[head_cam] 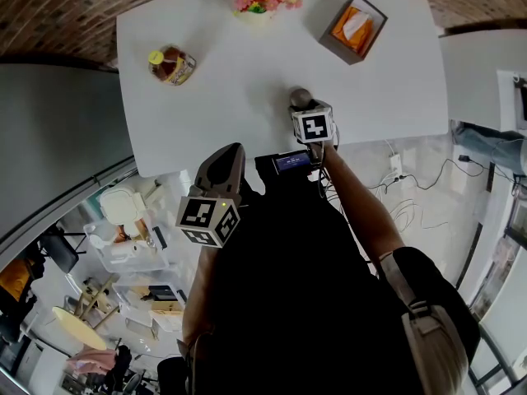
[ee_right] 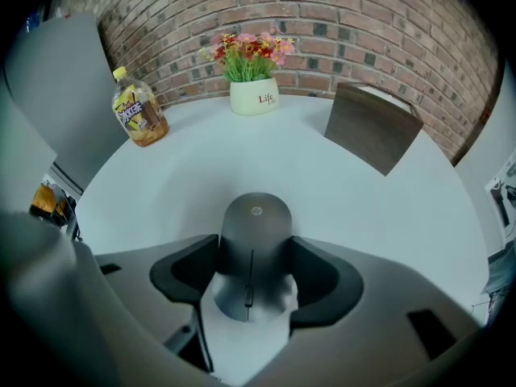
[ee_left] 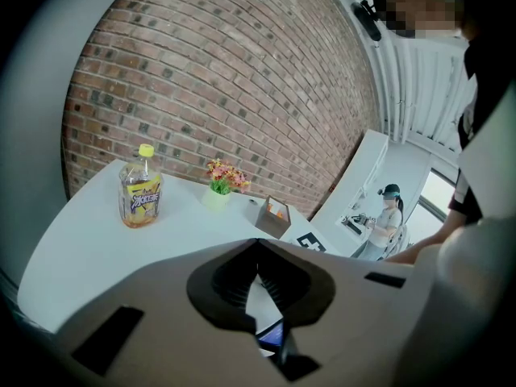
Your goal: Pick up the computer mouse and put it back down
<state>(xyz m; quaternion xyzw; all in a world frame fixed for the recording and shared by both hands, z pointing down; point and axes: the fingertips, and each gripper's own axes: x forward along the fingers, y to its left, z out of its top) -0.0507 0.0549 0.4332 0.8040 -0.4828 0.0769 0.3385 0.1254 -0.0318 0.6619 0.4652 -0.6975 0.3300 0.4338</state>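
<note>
The computer mouse (ee_right: pixel 256 228) sits on the white table (ee_right: pixel 161 192) at lower centre, the right gripper (ee_right: pixel 254 276) pinching its sides, so lifting and replacing seemingly remain; the left gripper (ee_left: pixel 260 289) waits pressed together, empty.

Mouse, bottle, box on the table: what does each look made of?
Mouse: probably matte grey plastic; even, dull shell with no glare.
Bottle: looks like clear glossy plastic; the amber drink shows through it, and the cap is yellow.
Box: flat, matte dark brown panels, possibly wood or veneered board; can't tell which.
</note>
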